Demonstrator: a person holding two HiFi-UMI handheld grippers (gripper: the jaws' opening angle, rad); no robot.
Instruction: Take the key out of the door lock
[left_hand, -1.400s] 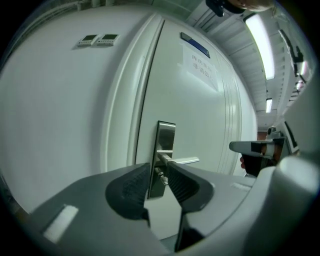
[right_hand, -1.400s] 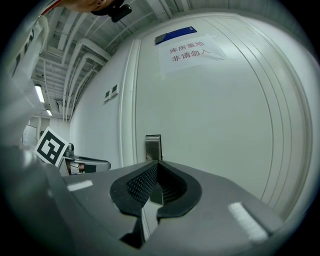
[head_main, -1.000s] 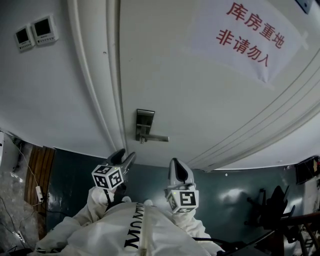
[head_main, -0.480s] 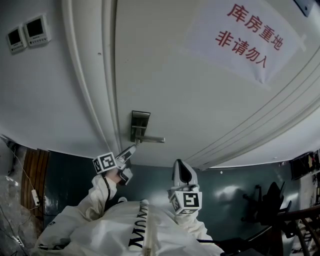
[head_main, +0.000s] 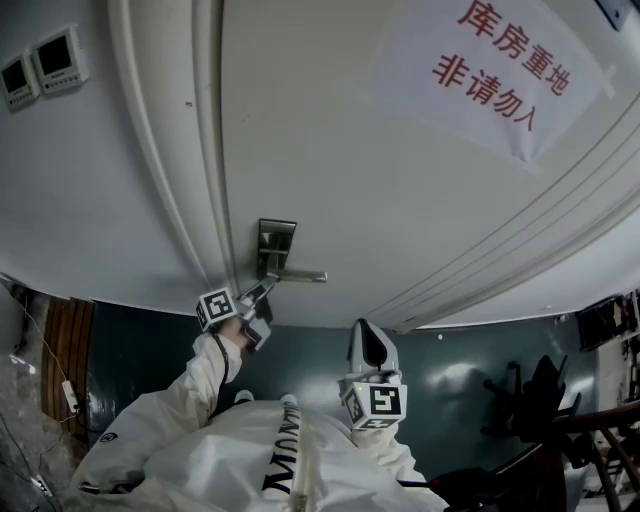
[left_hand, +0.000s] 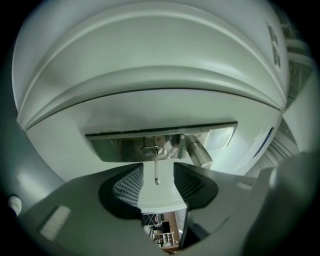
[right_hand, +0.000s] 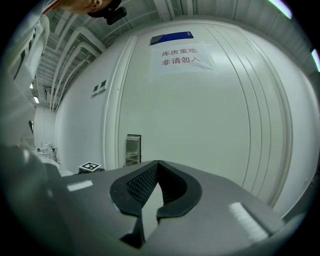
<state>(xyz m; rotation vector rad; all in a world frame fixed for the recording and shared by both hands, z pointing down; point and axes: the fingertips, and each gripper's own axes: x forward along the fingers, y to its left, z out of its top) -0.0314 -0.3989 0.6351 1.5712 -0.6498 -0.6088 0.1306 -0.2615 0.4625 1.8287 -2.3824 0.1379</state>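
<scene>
A thin silver key (left_hand: 156, 169) sticks out of the keyhole in the steel lock plate (left_hand: 120, 145), beside the lever handle (left_hand: 199, 153). My left gripper (left_hand: 157, 181) is up against the plate with the key between its two ribbed pads (left_hand: 131, 184). A gap shows on each side of the key, and the jaws are closing. In the head view the left gripper (head_main: 262, 292) reaches just under the lock plate (head_main: 276, 238) on the white door. My right gripper (head_main: 371, 346) hangs lower, away from the door, shut and empty (right_hand: 157, 163).
A paper sign with red characters (head_main: 497, 62) is taped to the door's upper right. Two small wall panels (head_main: 55, 58) sit left of the door frame (head_main: 165, 170). A dark chair (head_main: 540, 400) stands on the floor at the right.
My left gripper has risen from near my chest up to the lock plate and now brackets the key. The right gripper has stayed low and shut.
</scene>
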